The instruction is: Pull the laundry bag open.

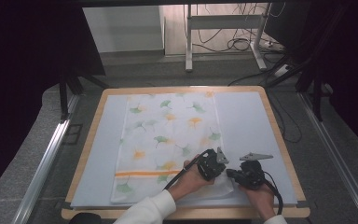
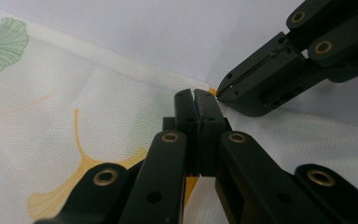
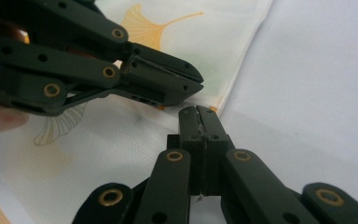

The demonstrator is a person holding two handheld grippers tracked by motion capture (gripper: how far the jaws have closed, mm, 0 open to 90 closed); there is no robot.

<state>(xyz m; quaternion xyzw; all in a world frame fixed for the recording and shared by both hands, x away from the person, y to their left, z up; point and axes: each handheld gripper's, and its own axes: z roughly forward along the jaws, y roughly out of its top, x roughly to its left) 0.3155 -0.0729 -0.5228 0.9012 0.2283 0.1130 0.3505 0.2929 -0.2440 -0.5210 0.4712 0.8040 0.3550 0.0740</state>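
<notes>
Cloth | right edge under both closed claws

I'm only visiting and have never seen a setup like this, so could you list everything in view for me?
Cloth: one, white with green and orange leaf print and an orange stripe, lying flat on the sheet.
Sheet: one, pale blue-grey, covering the tabletop.
Table: one, light wood rim, centre of the high view.
Metal frame: one, grey, on the floor beyond the table.
Cables: several, black, on the floor by the frame.
Left gripper: one, black, jaws shut, over the cloth's near right edge.
Right gripper: one, black, jaws shut, beside the left one at the cloth's edge.
Sleeve: white, bottom edge.
</notes>
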